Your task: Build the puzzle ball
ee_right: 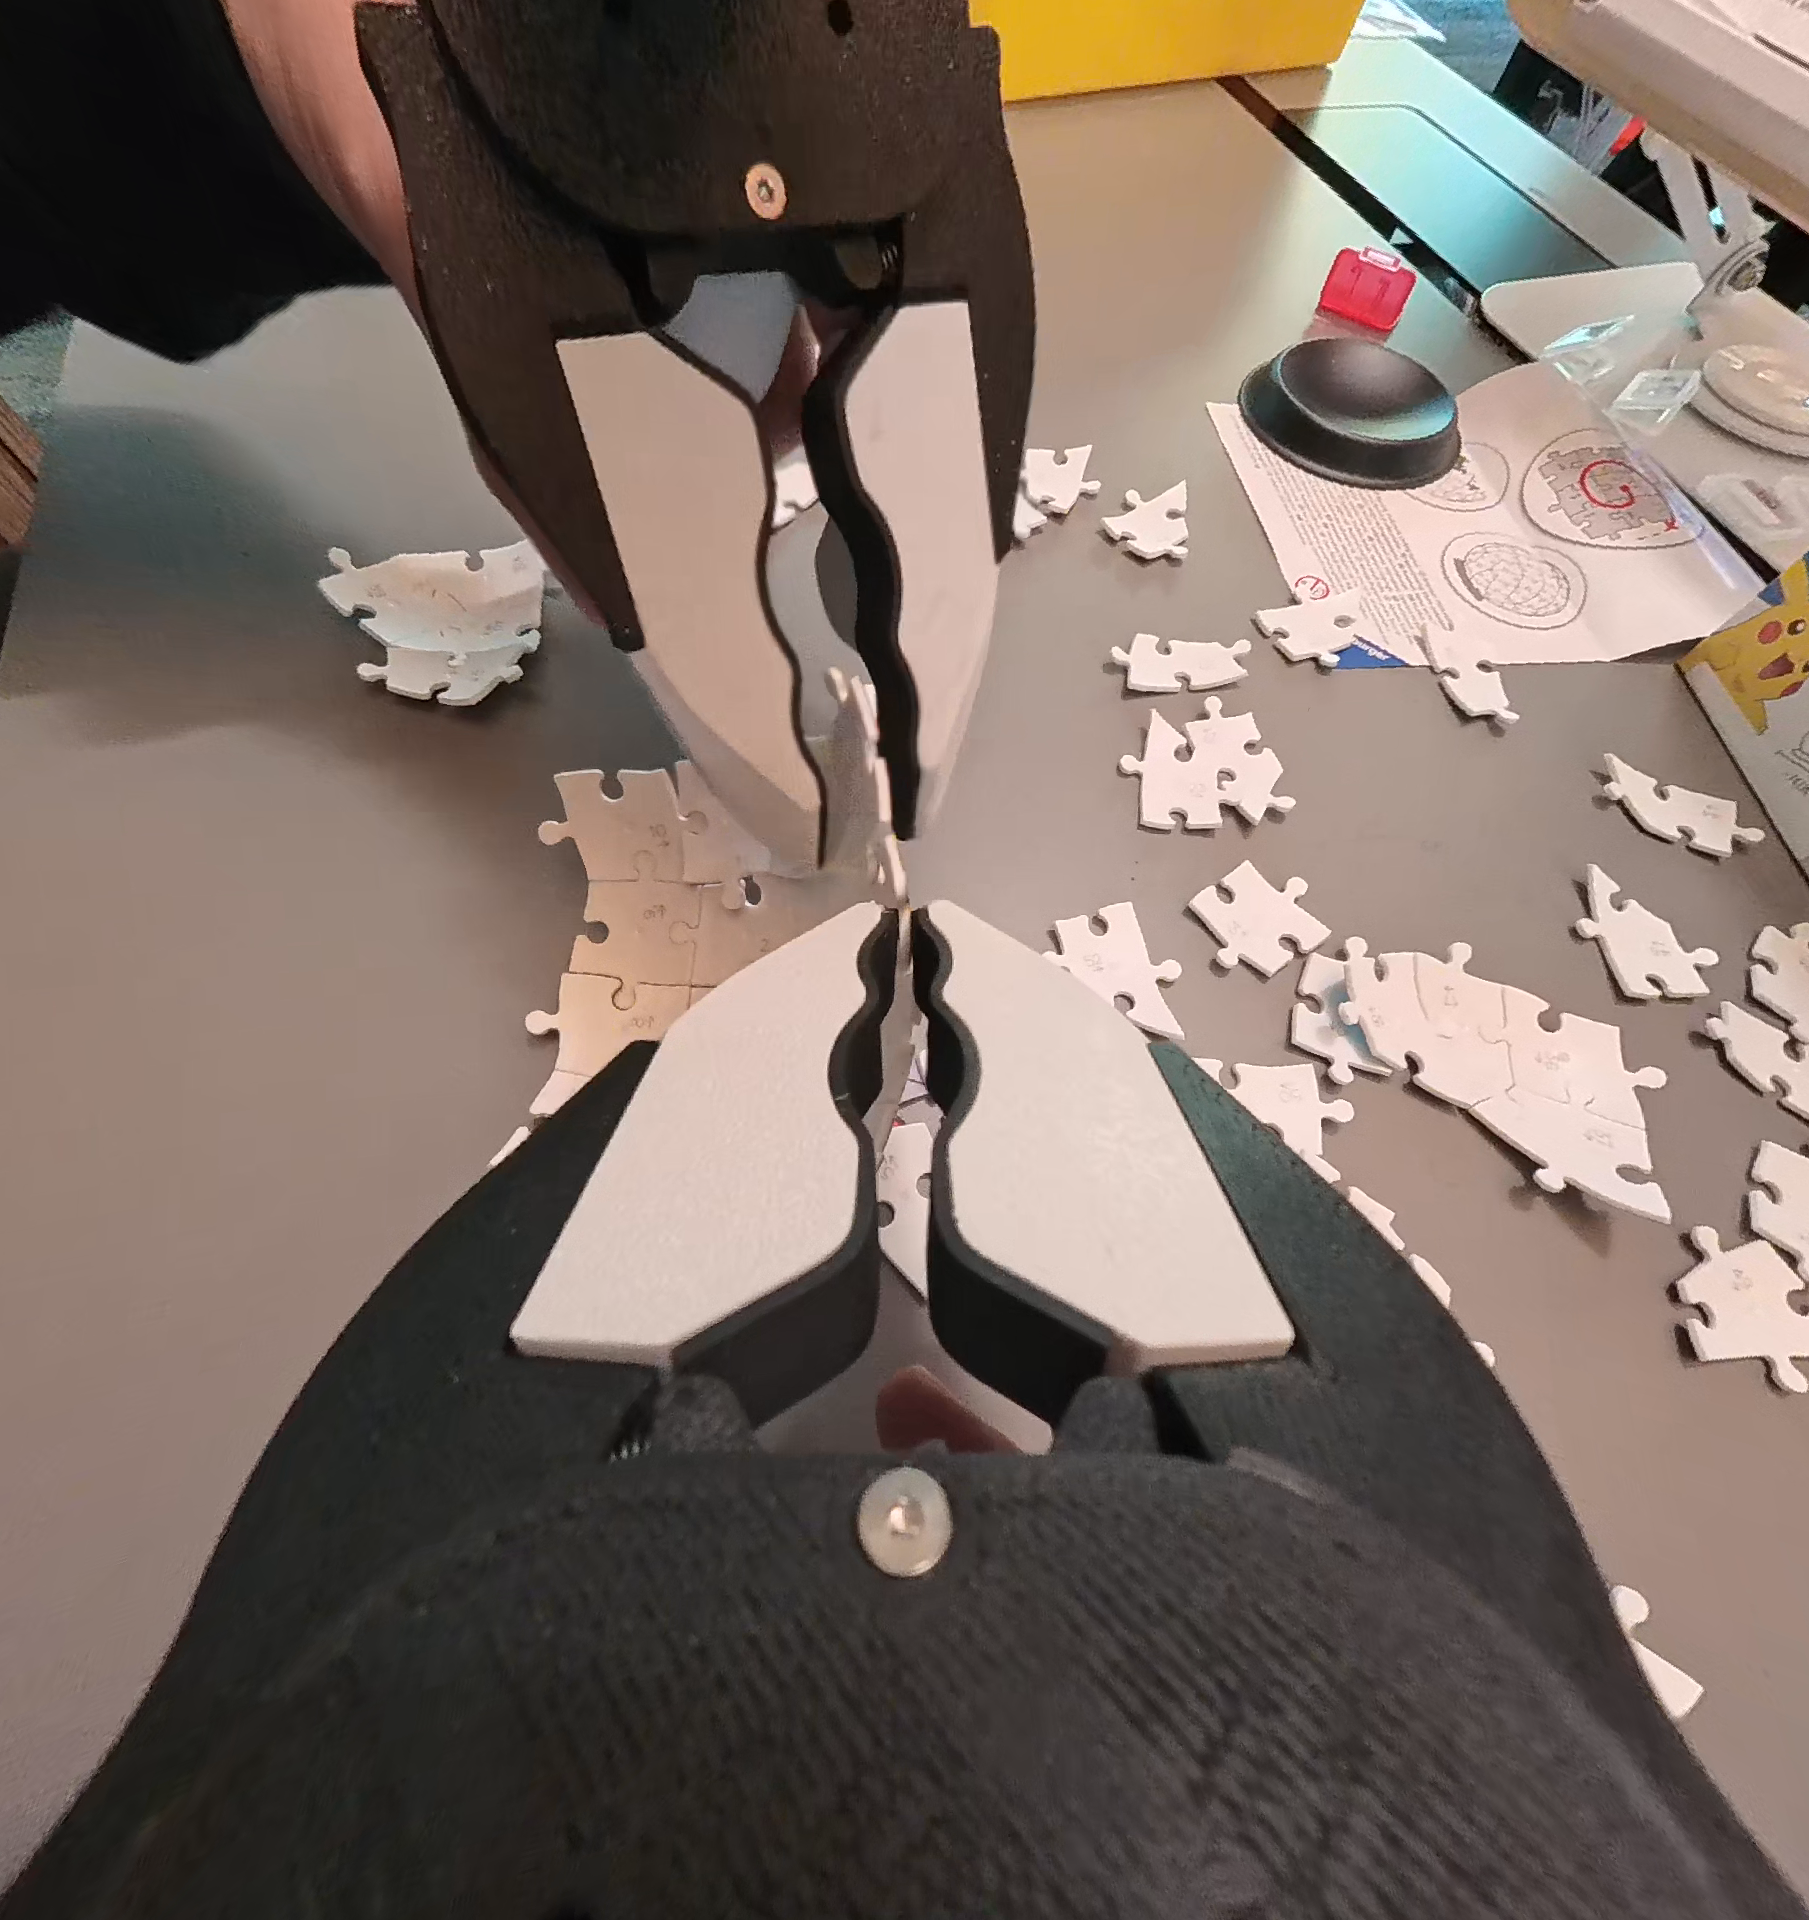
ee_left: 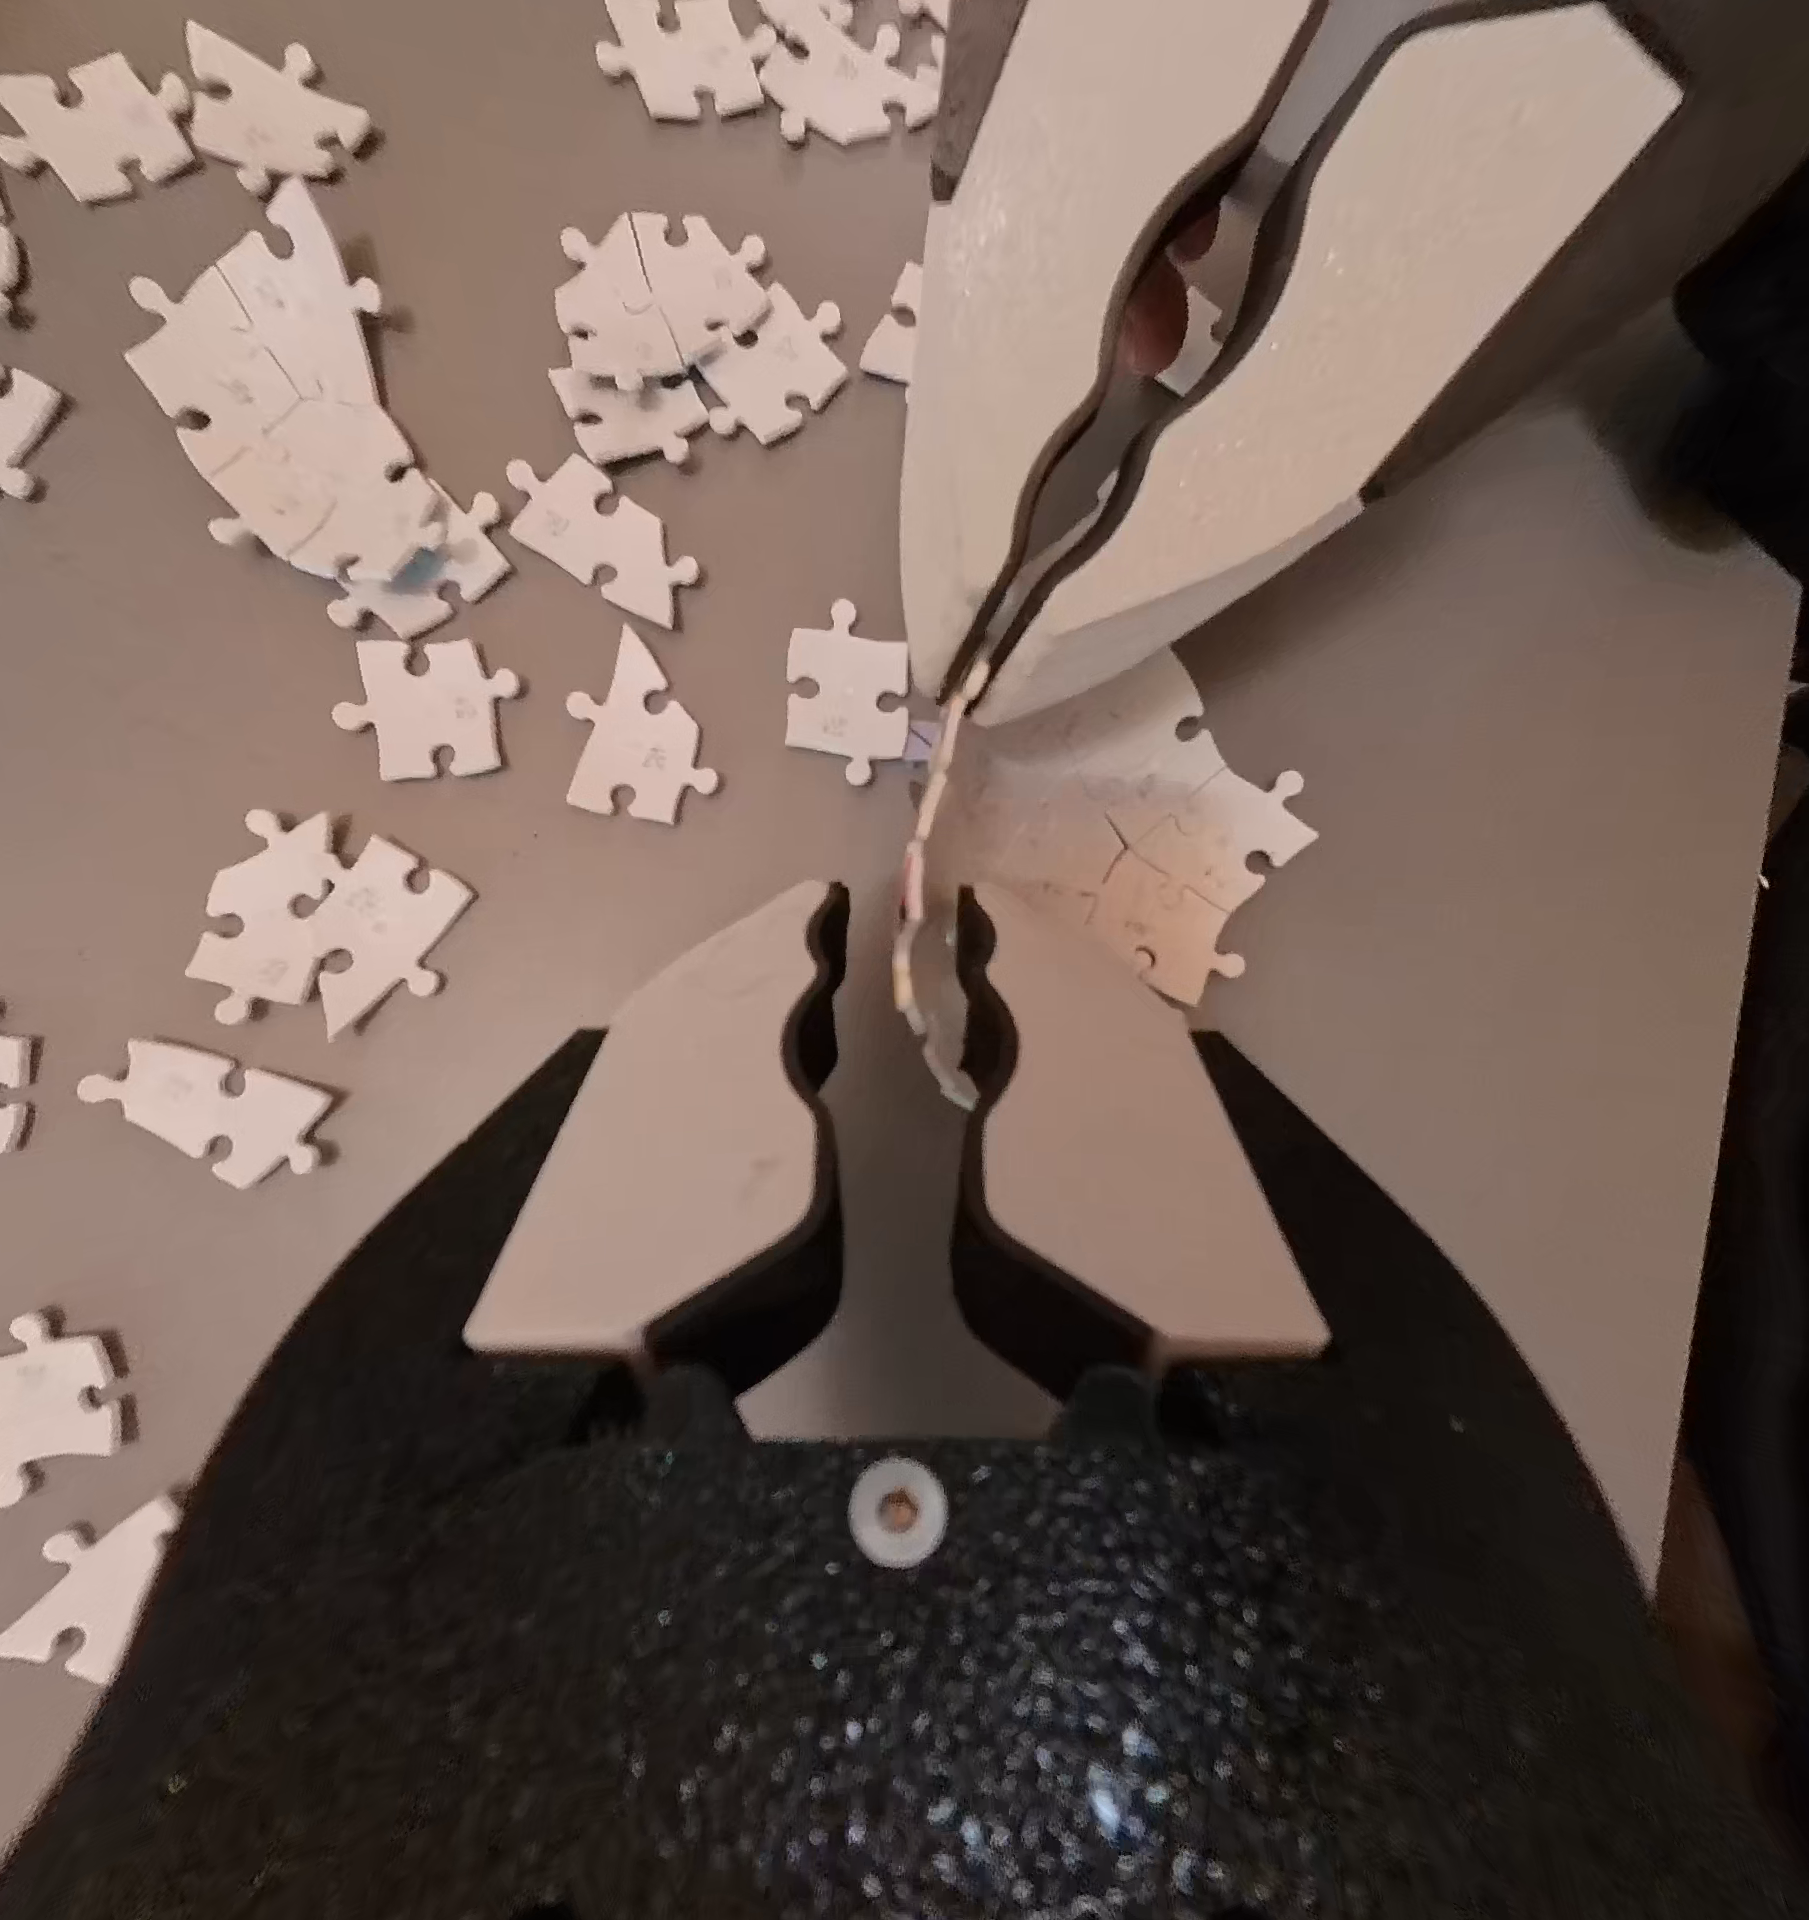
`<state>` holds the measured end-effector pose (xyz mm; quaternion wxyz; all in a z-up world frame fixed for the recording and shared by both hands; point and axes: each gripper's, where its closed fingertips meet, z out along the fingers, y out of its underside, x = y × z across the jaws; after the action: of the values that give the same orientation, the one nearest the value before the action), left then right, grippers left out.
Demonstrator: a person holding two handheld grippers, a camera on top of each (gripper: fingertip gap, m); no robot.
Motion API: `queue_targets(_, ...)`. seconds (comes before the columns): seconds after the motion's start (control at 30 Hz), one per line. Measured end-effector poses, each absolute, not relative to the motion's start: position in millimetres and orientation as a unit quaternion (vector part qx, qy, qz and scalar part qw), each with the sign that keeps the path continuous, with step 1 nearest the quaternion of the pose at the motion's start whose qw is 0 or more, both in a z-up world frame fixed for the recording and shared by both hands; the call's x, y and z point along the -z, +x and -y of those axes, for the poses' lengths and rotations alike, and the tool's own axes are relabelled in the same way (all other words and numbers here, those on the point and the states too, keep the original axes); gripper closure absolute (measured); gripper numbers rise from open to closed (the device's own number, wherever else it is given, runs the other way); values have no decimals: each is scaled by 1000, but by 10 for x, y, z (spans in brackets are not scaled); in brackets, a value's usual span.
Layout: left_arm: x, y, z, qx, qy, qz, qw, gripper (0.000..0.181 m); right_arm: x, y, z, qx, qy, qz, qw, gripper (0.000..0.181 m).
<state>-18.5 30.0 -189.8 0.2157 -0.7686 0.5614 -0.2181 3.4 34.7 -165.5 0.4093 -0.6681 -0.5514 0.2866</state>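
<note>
A curved section of joined white puzzle pieces [ee_left: 1139, 831] stands on its edge on the grey table [ee_left: 1502, 831]. My right gripper [ee_left: 957, 675] comes in from the top right and is shut on that section's upper edge; its own view shows its tips [ee_right: 907, 914] pinched on the thin edge, with the section [ee_right: 640, 904] spreading to the left. My left gripper [ee_left: 902, 899] is open. The section's edge runs between its fingers, against the right finger [ee_left: 983, 997]. The left gripper [ee_right: 864, 836] also shows from above in the right wrist view.
Several loose white pieces [ee_left: 432, 707] and another joined strip [ee_left: 276, 416] lie to the left. In the right wrist view are a longer strip [ee_right: 1502, 1049], a small joined cluster [ee_right: 443, 613], an instruction sheet [ee_right: 1399, 540], a black domed base [ee_right: 1347, 416] and the puzzle box [ee_right: 1793, 665]. The tips of both grippers are at nearly the same place. The black domed base [ee_right: 1347, 416] is about equally far from each gripper, around 30 centimeters.
</note>
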Motion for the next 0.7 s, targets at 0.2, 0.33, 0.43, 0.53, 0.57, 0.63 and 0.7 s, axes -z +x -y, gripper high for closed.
queue_targets(0.2,1962,-232,-127,231,-806,-523,151,155,1660,44,-356,-282,-671,551,408,179)
queue_targets(0.33,2017,-280,-152,234,-837,-479,126,155,1654,46,-363,-278,-673,550,408,179)
queue_targets(0.43,2022,-308,-164,242,-846,-461,114,155,1637,44,-345,-284,-671,551,408,179)
queue_targets(0.53,2046,-336,-160,232,-844,-471,112,159,1629,49,-340,-284,-671,551,406,179)
queue_targets(0.57,2045,-334,-156,231,-842,-474,114,162,1631,45,-338,-284,-672,551,406,179)
queue_targets(0.63,2039,-325,-154,228,-841,-475,121,168,1634,40,-346,-283,-674,548,406,179)
queue_targets(0.7,2040,-319,-160,221,-841,-477,131,171,1634,39,-356,-282,-677,546,406,179)
